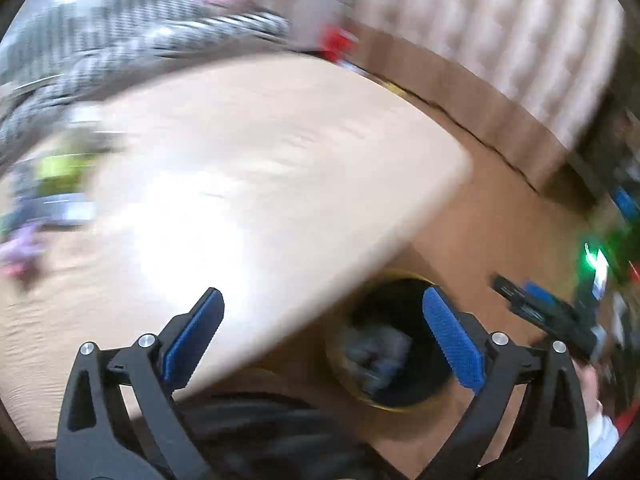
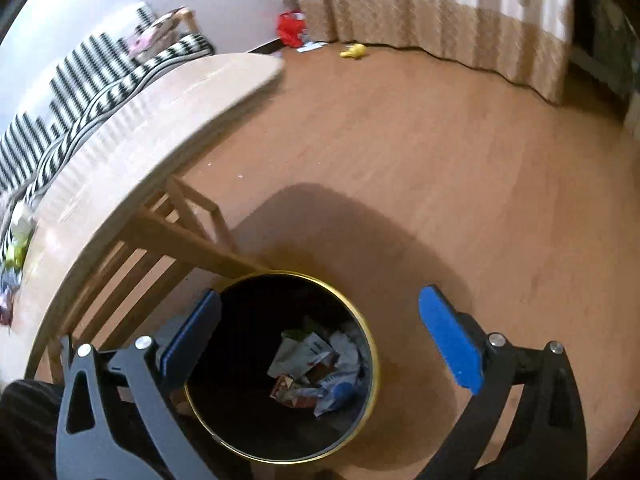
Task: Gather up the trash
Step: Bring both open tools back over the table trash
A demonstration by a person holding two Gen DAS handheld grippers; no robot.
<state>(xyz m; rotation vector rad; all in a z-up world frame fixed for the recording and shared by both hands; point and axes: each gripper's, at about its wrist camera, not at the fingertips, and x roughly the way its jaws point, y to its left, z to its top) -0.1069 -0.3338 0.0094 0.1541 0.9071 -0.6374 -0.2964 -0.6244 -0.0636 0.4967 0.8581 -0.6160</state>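
The bin (image 2: 280, 364) stands on the floor (image 2: 440, 200), right by the table (image 2: 132, 128) edge & just in front of a table leg (image 2: 208, 244). A pile of trash (image 2: 316, 364) lies in the bin, at the bottom. More bits of trash (image 2: 16, 248) lie on the table, at its far left end. Behind the table is a couch (image 2: 80, 92). The curtain (image 2: 440, 8) hangs at the back of the room. A small toy (image 2: 354, 51) and a bag (image 2: 291, 28) lie on the floor near the curtain, well apart from the bin.

Light wood surface (image 2: 120, 128) has a small heap of wrappers (image 2: 16, 248) at its far left end. On the wooden floor (image 2: 440, 180) beside it stands a black bin (image 2: 362, 322) with trash inside.
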